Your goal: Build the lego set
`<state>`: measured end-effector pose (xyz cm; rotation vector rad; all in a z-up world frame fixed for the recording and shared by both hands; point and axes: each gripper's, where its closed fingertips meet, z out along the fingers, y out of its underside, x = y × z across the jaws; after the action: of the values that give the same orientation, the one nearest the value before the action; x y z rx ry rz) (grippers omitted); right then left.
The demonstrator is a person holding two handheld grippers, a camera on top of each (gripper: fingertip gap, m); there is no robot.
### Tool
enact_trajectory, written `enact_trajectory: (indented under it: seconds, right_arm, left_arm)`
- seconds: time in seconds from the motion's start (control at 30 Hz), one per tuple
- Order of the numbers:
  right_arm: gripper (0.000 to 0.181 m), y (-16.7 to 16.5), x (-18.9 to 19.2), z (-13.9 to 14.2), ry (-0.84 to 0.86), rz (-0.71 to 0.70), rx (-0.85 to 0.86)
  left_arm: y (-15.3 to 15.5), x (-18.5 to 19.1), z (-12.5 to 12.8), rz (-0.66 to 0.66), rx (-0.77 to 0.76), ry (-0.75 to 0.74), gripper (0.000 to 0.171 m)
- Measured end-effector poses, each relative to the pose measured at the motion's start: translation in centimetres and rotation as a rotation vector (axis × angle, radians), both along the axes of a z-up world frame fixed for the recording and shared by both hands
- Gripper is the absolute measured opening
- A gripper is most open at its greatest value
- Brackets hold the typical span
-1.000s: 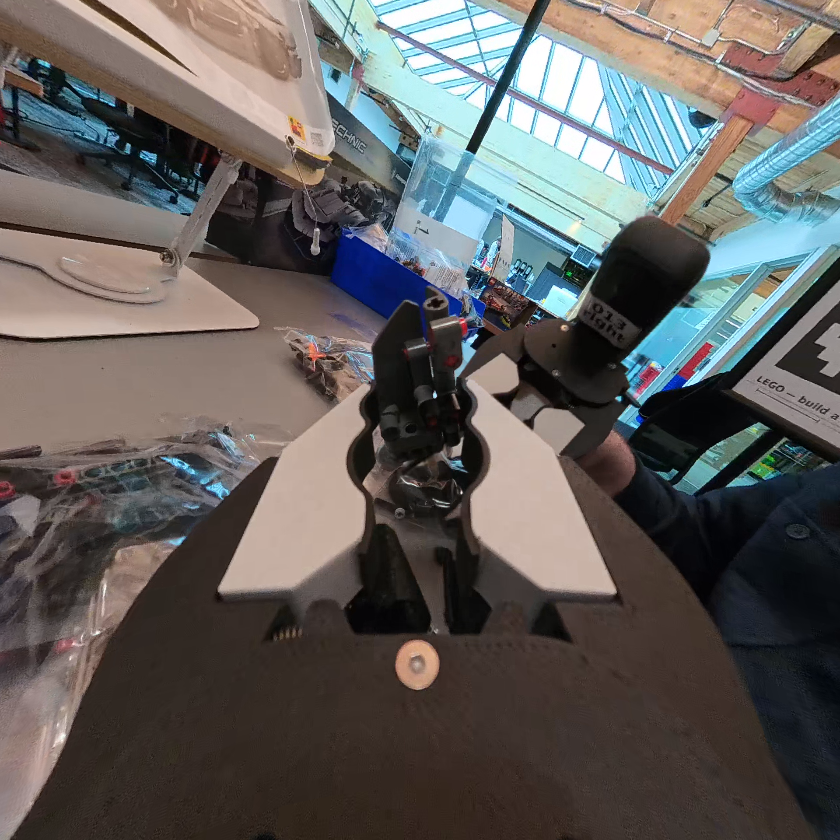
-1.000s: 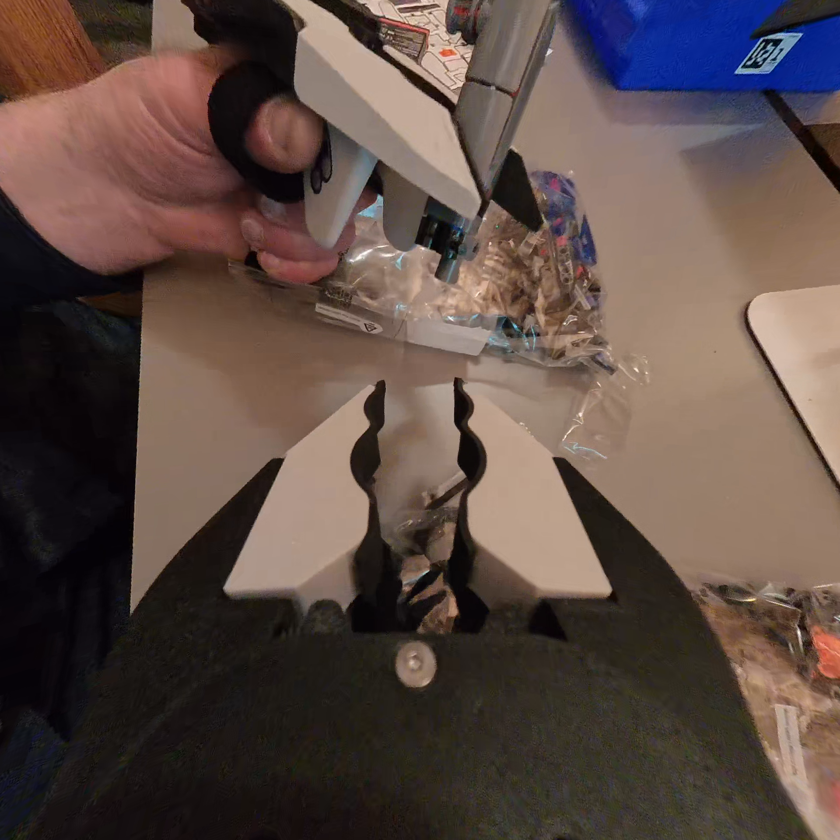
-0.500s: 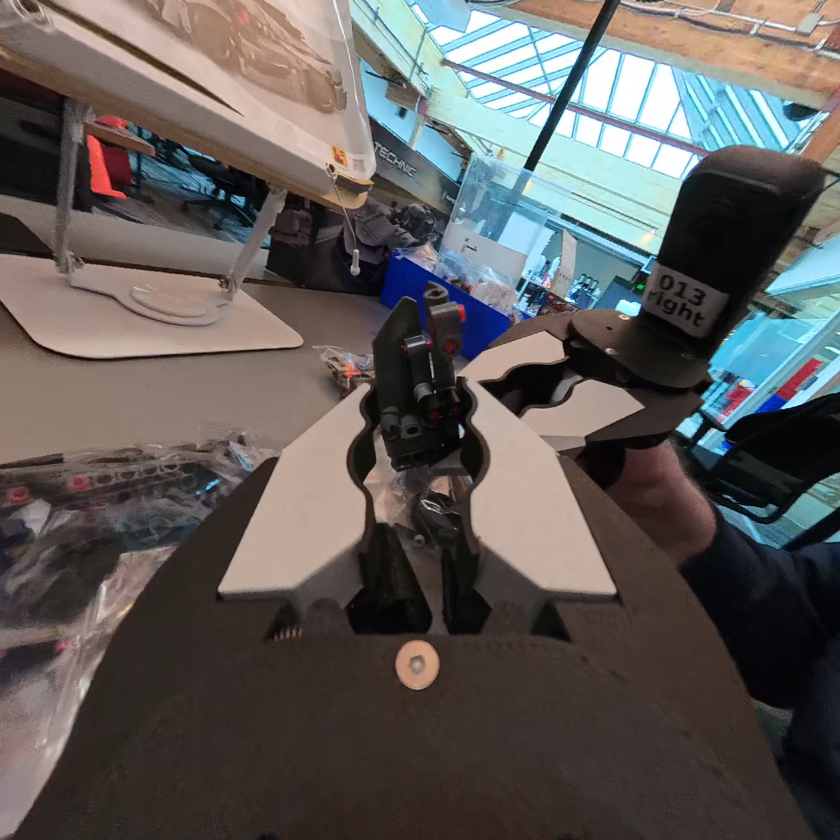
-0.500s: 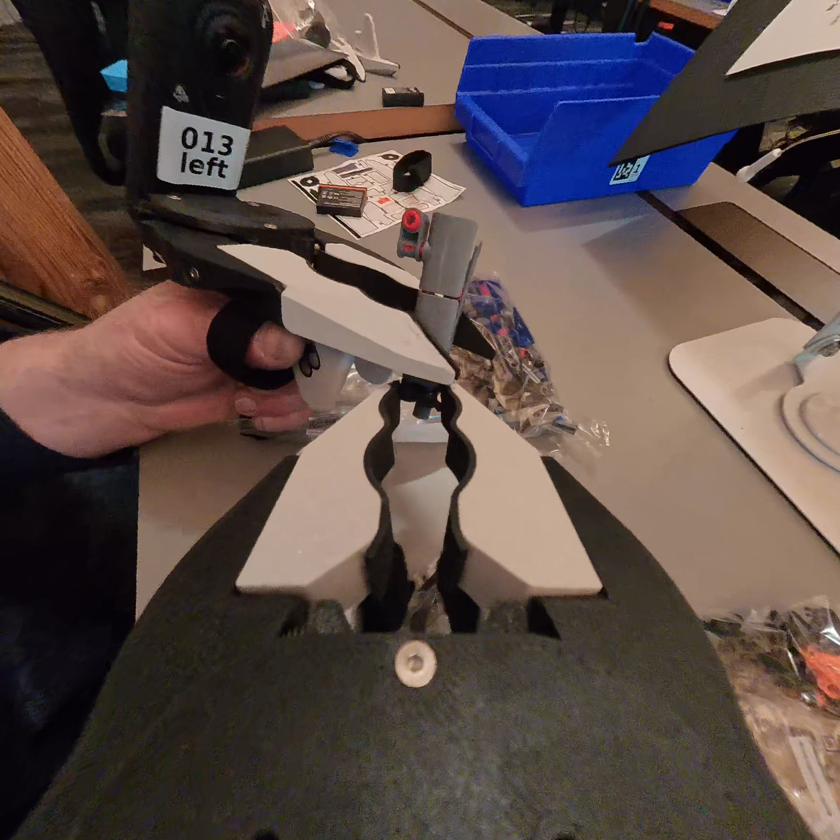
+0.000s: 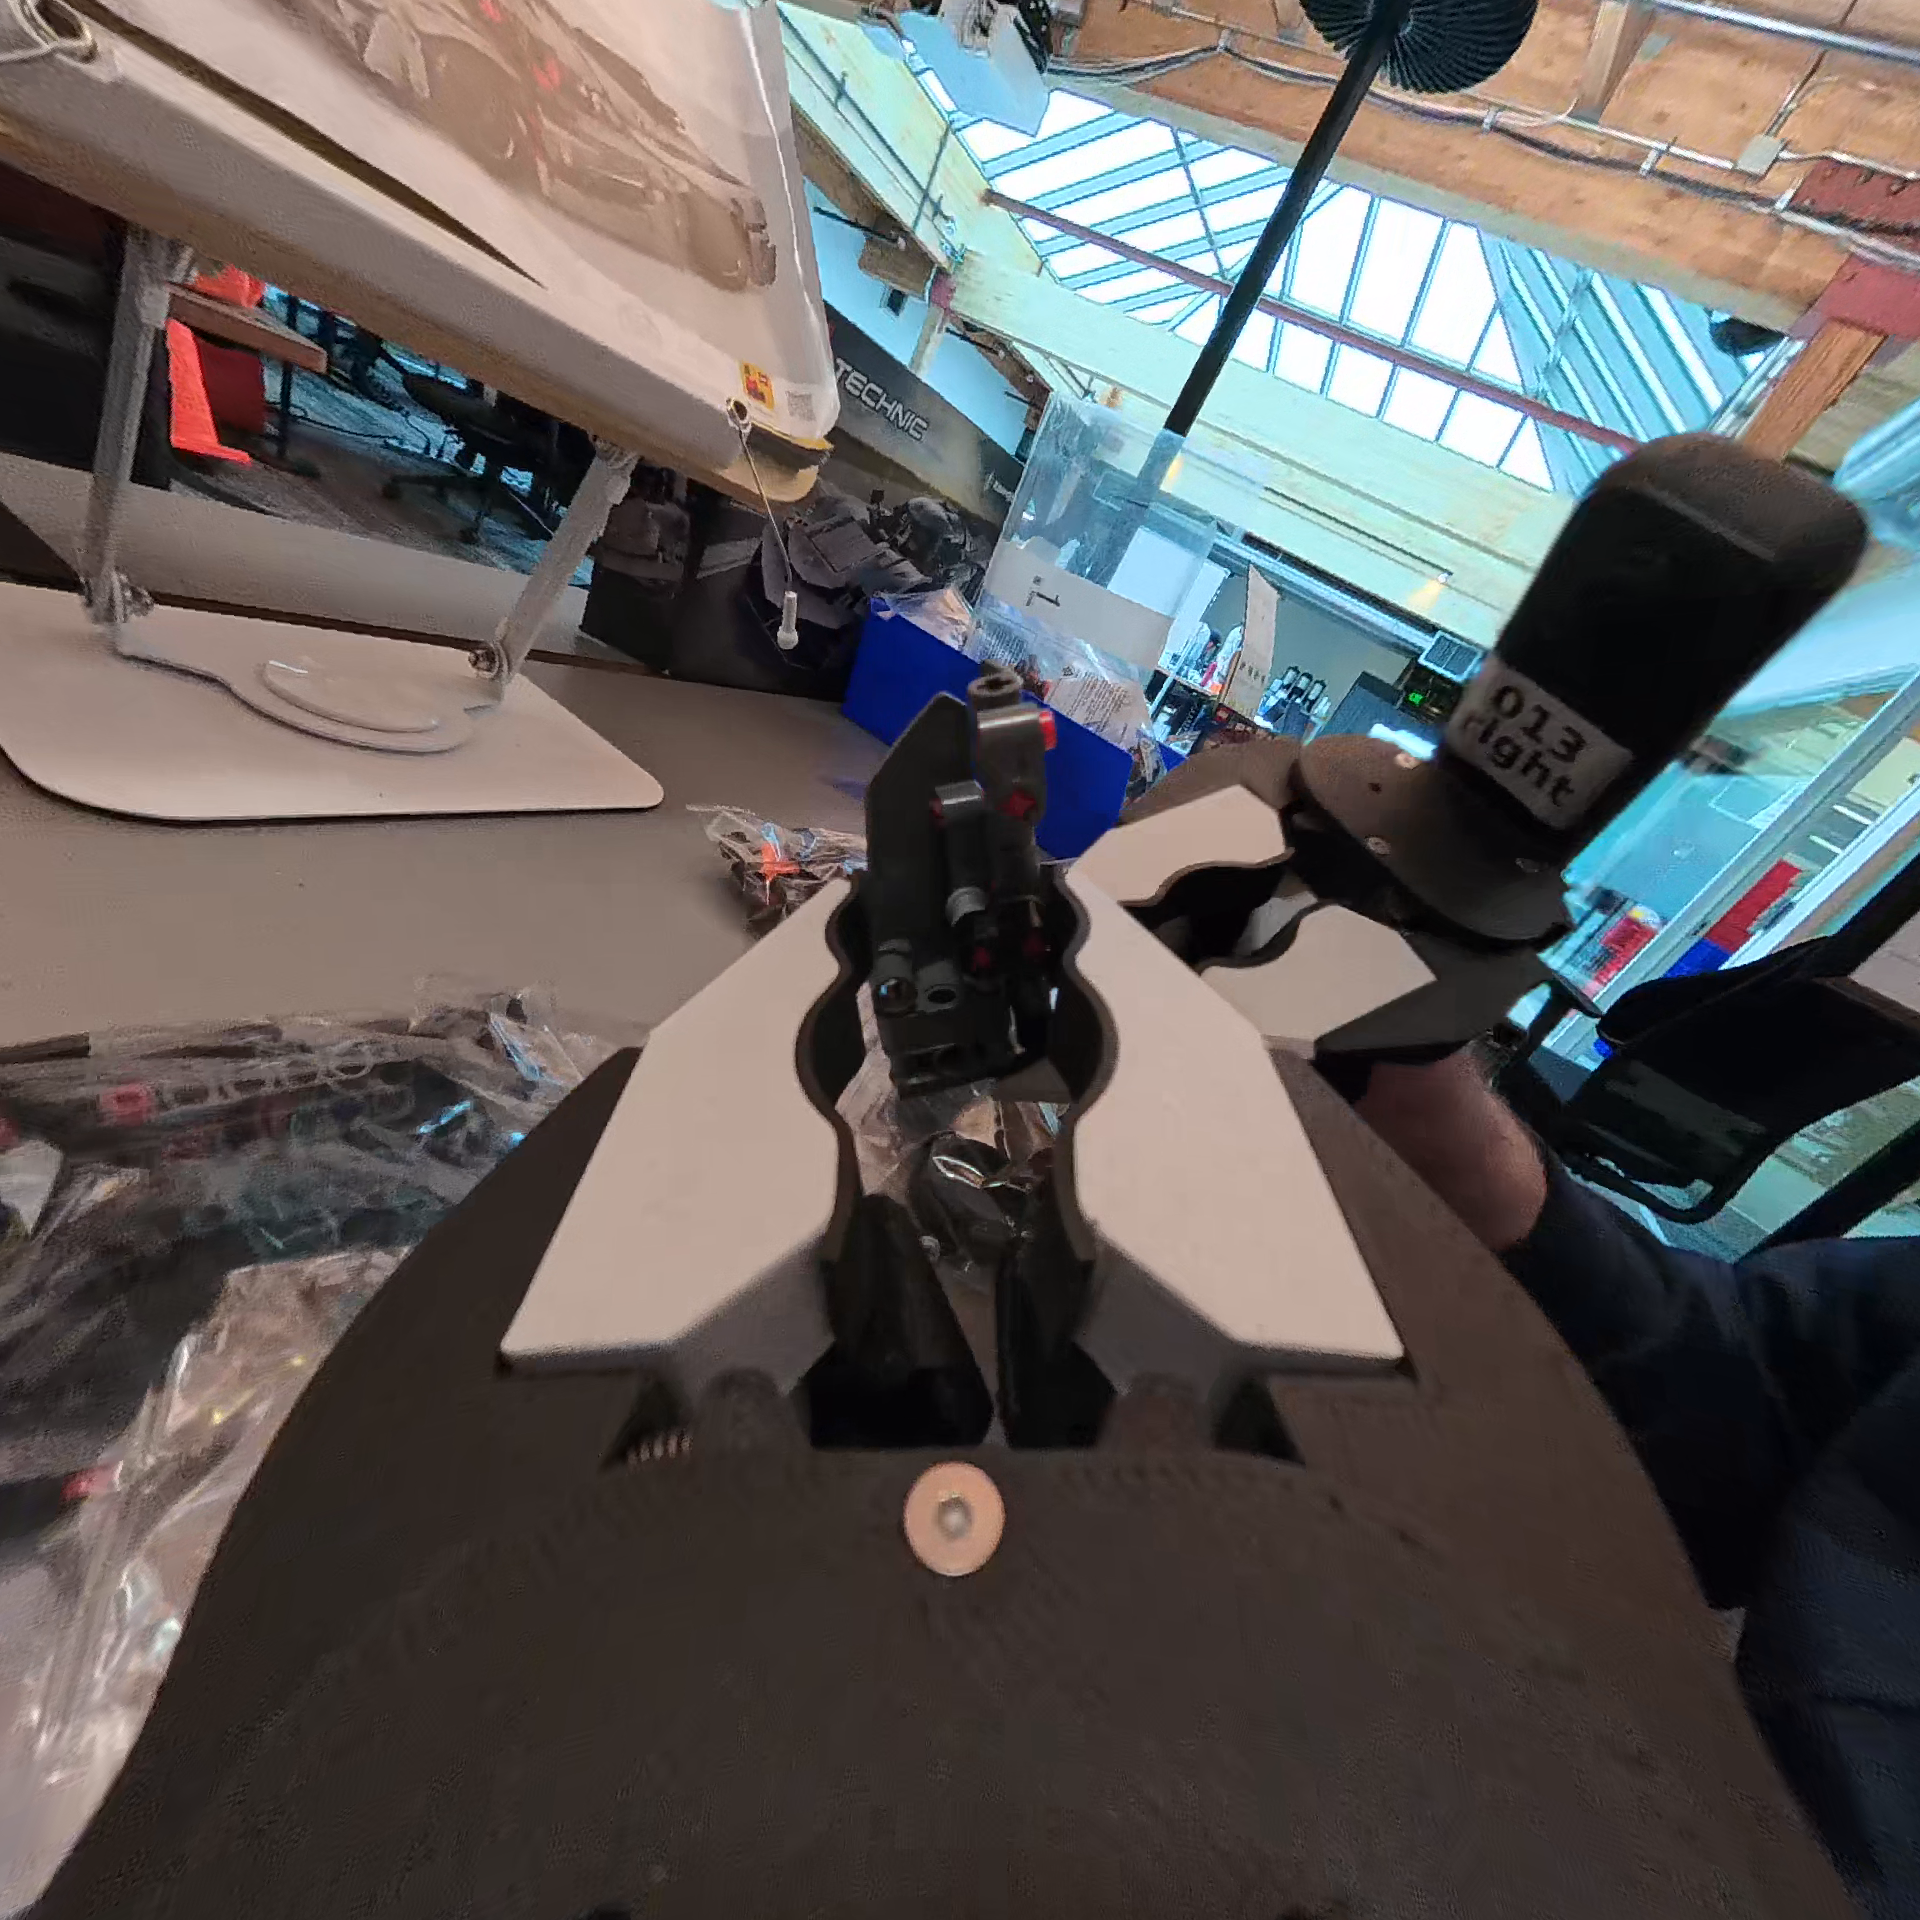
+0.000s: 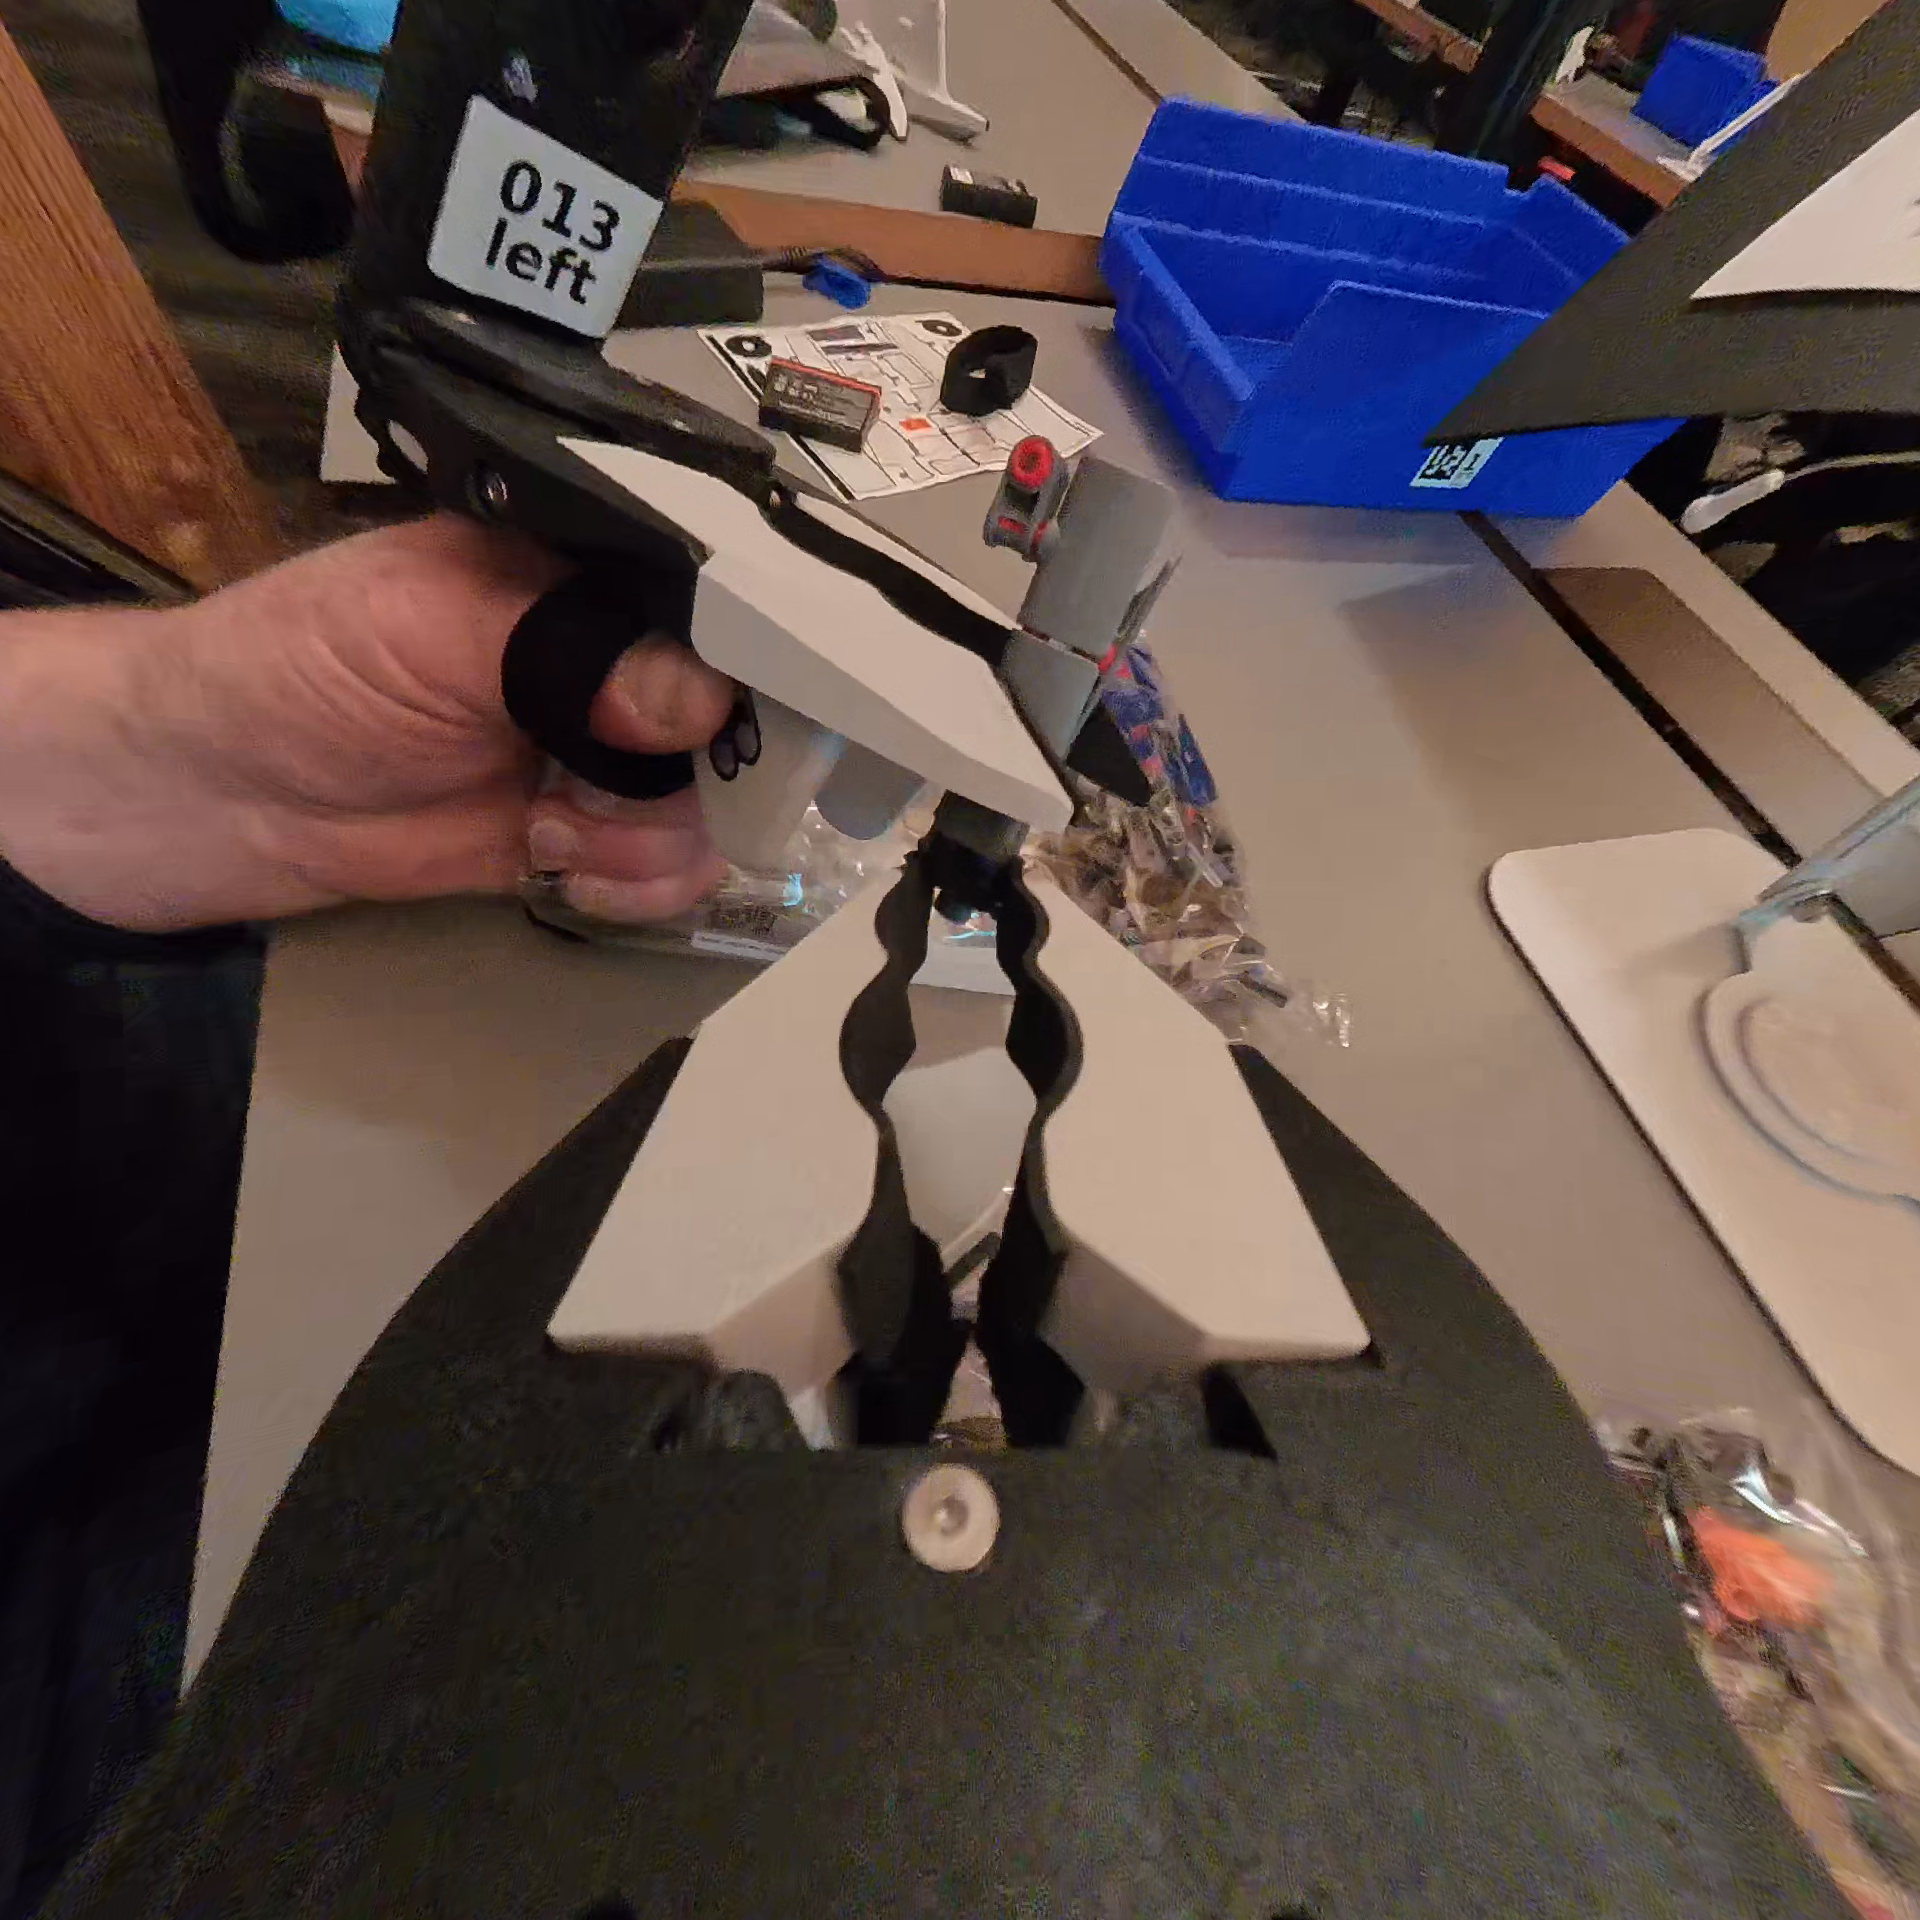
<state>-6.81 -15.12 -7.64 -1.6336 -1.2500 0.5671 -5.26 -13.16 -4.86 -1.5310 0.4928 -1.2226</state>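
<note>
- Over the flat grey desk [image 6: 1351, 727], well short of the blue plastic bin [image 6: 1351, 343] at its far edge: work in the air, not resting on anything.
- Below, toward the desk's near left edge in the right wrist view, clear crinkled bags of loose parts [image 6: 1153, 894]: stay above them, so a dropped piece is likely caught.
- Left gripper [image 5: 956, 935]: clenched on the dark grey lego sub-assembly with red pins [image 5: 935, 883], held upright and lifted clear of the desk. Hold that clamp firm and steady.
- Right gripper [image 6: 964, 894]: tips set either side of the small dark stub [image 6: 961, 883] under the sub-assembly; cannot tell whether pinching or merely around it.
- Line up the stub's axis with its hole before pressing.
- Push straight, without twisting, and squeeze gently to avoid popping pins loose.
</note>
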Motion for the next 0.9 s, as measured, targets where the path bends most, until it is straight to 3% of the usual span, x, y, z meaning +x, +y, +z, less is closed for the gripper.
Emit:
enact_trajectory:
  seconds: [0.1,0.2,0.23,0.33,0.43,0.63,0.73,0.9]
  right_arm:
    - [0.01,-0.4,-0.2,0.2,0.114,0.0,-0.123]
    - [0.003,-0.6,1.4,-1.6,0.032,-0.034,-0.09]
    - [0.003,-1.1,1.2,-1.4,0.05,-0.02,-0.101]
    - [0.004,-0.7,0.5,-0.5,0.071,-0.011,-0.118]
    - [0.004,0.0,1.0,0.6,0.057,-0.036,-0.059]
    - [0.004,-0.6,1.9,-5.0,-0.143,0.007,-0.251]
    - [0.011,-0.6,1.8,-6.4,-0.211,0.001,-0.233]
    - [0.037,0.2,0.8,-3.1,-0.055,-0.038,-0.223]
  left_arm:
    - [0.1,-0.2,0.3,0.016,0.014,-0.015,0.031]
    - [3.4,-7.7,3.1,0.224,0.023,-0.19,0.031]
    - [3.5,-8.0,3.1,0.221,0.04,-0.125,0.031]
    - [2.1,-3.7,2.7,0.111,0.06,-0.037,0.032]
    - [1.7,-2.9,2.2,0.062,0.022,-0.069,0.032]
    - [1.7,-2.6,0.9,0.042,-0.045,-0.089,0.034]
    - [1.7,-2.2,0.1,0.028,-0.075,-0.097,0.034]
    - [1.6,-1.3,-0.1,0.038,-0.06,-0.08,0.034]
